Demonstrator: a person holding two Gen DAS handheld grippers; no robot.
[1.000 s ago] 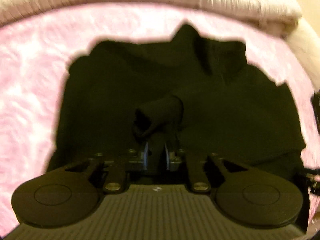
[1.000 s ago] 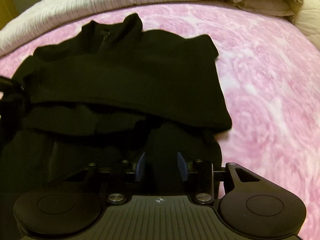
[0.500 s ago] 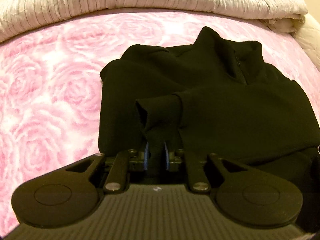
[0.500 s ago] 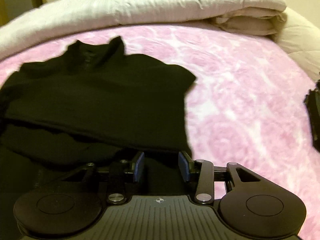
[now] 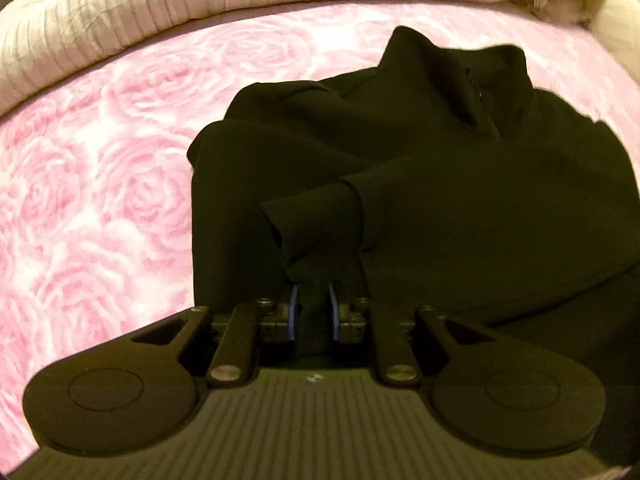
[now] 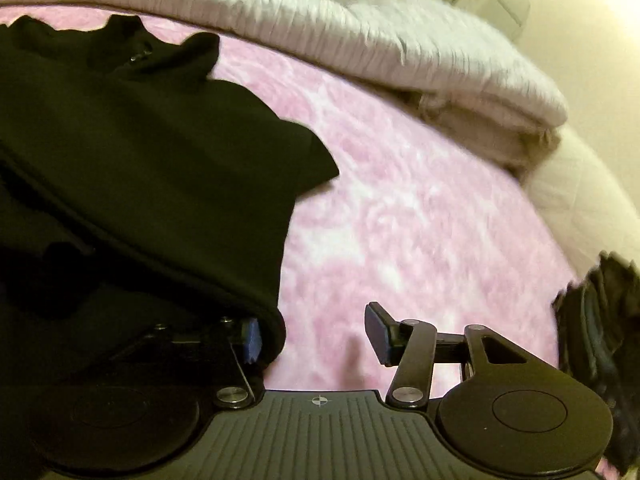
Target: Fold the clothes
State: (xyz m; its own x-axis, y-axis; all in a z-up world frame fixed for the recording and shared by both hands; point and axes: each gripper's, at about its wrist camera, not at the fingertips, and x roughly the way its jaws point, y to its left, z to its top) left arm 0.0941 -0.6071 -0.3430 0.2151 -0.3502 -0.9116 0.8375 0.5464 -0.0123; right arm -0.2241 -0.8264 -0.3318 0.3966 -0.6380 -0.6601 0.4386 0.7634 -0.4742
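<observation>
Black knit cuff point(image 5: 316, 220) of the sweater point(image 5: 460, 184) on the pink blanket point(image 5: 100, 200) sits pinched between the left gripper point(image 5: 313, 312) fingers, while the right gripper point(image 6: 316, 338) gapes wide, empty, hem draped over one finger, liable to snag and spoil the fold

One black sweater point(image 5: 460, 184) lies ahead of the left jaws, with one cuff point(image 5: 316, 220) between them. One pink rose blanket point(image 6: 400, 216), one folded white duvet point(image 6: 360, 40), and one dark object point(image 6: 600, 320) right of the right jaws.
</observation>
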